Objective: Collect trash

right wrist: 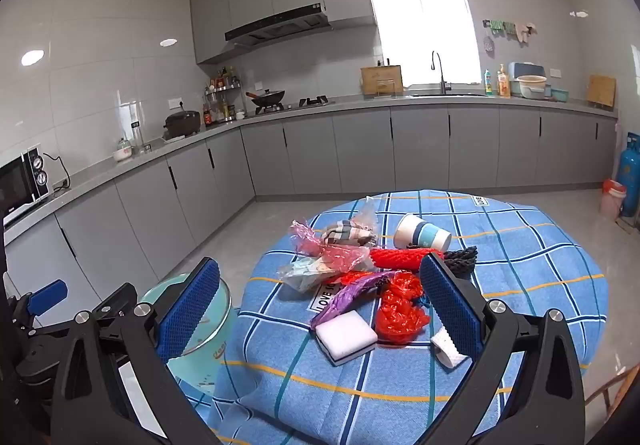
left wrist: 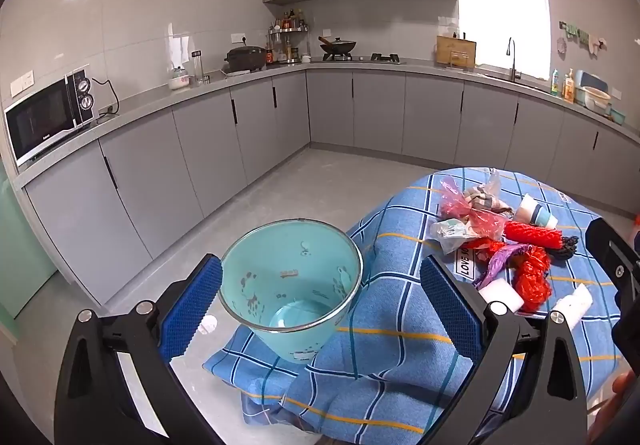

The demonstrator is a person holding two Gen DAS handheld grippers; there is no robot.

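Note:
A pile of trash lies on a round table with a blue checked cloth (right wrist: 520, 245): a paper cup (right wrist: 422, 236) on its side, red netting (right wrist: 400, 259), a crumpled red bag (right wrist: 400, 309), a purple bag (right wrist: 348, 295), pink plastic (right wrist: 336, 251), a white sponge (right wrist: 346, 337) and a paper roll (right wrist: 446, 345). A teal bin (left wrist: 290, 285) with nothing in it stands beside the table's left edge. My left gripper (left wrist: 320, 309) is open above the bin's mouth. My right gripper (right wrist: 316, 309) is open over the near side of the pile, touching nothing.
Grey kitchen cabinets run along the left and back walls, with a microwave (left wrist: 48, 117), a wok (right wrist: 268, 97) and a sink tap (right wrist: 440, 73) on the counter. A blue gas cylinder (right wrist: 628, 173) and a small red-lined bin (right wrist: 612, 197) stand at the far right.

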